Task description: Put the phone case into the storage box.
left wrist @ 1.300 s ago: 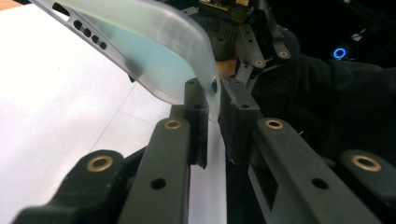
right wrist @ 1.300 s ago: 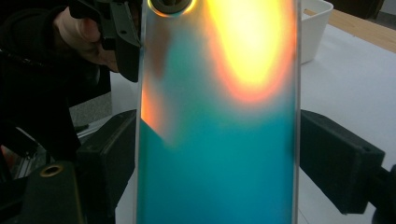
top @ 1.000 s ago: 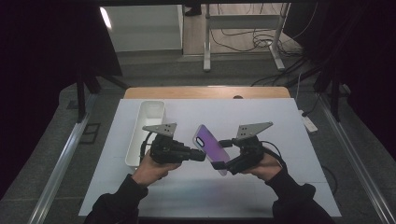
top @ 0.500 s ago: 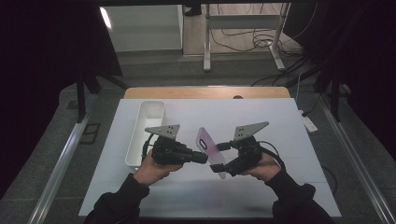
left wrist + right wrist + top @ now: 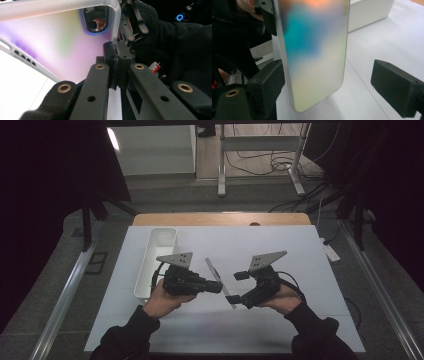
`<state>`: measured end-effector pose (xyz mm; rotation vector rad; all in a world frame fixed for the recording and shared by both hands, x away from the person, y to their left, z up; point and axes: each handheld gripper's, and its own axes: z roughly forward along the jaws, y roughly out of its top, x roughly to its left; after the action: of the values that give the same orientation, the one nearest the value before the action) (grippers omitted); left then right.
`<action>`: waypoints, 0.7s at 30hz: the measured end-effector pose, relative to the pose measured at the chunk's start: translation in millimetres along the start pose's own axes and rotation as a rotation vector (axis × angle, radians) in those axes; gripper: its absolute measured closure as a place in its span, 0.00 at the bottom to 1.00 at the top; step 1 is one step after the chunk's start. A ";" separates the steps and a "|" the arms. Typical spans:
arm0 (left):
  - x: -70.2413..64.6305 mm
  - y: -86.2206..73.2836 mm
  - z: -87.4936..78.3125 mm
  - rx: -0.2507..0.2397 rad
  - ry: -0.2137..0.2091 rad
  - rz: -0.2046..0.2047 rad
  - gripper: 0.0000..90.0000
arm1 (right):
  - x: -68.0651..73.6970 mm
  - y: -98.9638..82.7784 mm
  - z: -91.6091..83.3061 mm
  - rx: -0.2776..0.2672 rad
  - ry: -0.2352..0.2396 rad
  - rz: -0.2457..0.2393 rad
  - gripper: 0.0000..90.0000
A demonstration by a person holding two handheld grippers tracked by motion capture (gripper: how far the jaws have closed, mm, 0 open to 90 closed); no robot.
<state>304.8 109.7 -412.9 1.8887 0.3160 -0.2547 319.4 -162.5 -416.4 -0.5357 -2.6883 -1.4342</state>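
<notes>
A translucent phone case with a purple-green sheen [image 5: 220, 283] is held on edge above the white table, edge-on to the high view. My left gripper [image 5: 220, 287] is shut on it, and the left gripper view has its pads [image 5: 110, 53] pinching the case's rim [image 5: 62, 45] below the camera cutout. My right gripper [image 5: 237, 287] stands open around the case's lower end. Its jaws have just been opening. In the right gripper view the case [image 5: 314, 55] hangs between the pads, close to the left pad [image 5: 268, 82] and well clear of the right one.
A long white tray [image 5: 155, 262] lies at the left of the white table sheet [image 5: 300, 255]. The wooden table edge [image 5: 220, 218] runs along the back. Beyond it are a dark floor, cables and a metal stand [image 5: 260, 142].
The case has turned from showing its purple face to standing edge-on to the high view. The right gripper's jaws have spread wider around it. Both hands stayed in place.
</notes>
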 end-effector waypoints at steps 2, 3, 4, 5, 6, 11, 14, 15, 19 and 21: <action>-0.3 0.8 -0.9 0.002 0.013 -0.002 0.98 | -0.3 -0.4 -0.1 0.005 -0.012 0.000 0.10; -0.5 1.2 -1.1 0.005 0.021 -0.003 0.98 | -0.5 -0.7 -0.1 0.014 -0.027 -0.001 0.08; -0.7 1.6 -1.1 0.008 0.027 -0.002 0.98 | -0.7 -1.1 0.1 0.017 -0.035 0.000 0.07; -1.1 2.1 -1.3 0.012 0.035 0.000 0.98 | -0.8 -1.4 0.2 0.021 -0.039 0.002 0.06; -1.2 2.7 -1.5 0.015 0.041 0.000 0.98 | -0.9 -1.7 0.3 0.027 -0.047 0.006 0.05; -2.7 4.9 -2.1 0.034 0.085 0.000 0.98 | -0.1 -3.5 0.0 0.044 -0.099 0.012 0.01; -2.9 5.9 -2.8 0.048 0.113 0.000 0.98 | -0.9 -4.2 -1.5 0.051 -0.132 0.020 0.00; -2.8 6.1 -2.9 0.048 0.116 0.001 0.98 | -1.0 -4.7 -1.9 0.052 -0.143 0.022 0.00; -2.5 7.5 -4.5 0.056 0.138 0.000 0.98 | -0.9 -6.8 -3.4 0.062 -0.172 0.021 0.00; -2.7 8.6 -5.4 0.060 0.154 0.001 0.98 | -1.2 -8.1 -4.5 0.070 -0.185 0.022 0.00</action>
<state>305.3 111.9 -402.6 1.9721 0.4153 -0.1197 317.4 -170.6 -420.6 -0.7240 -2.8496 -1.3411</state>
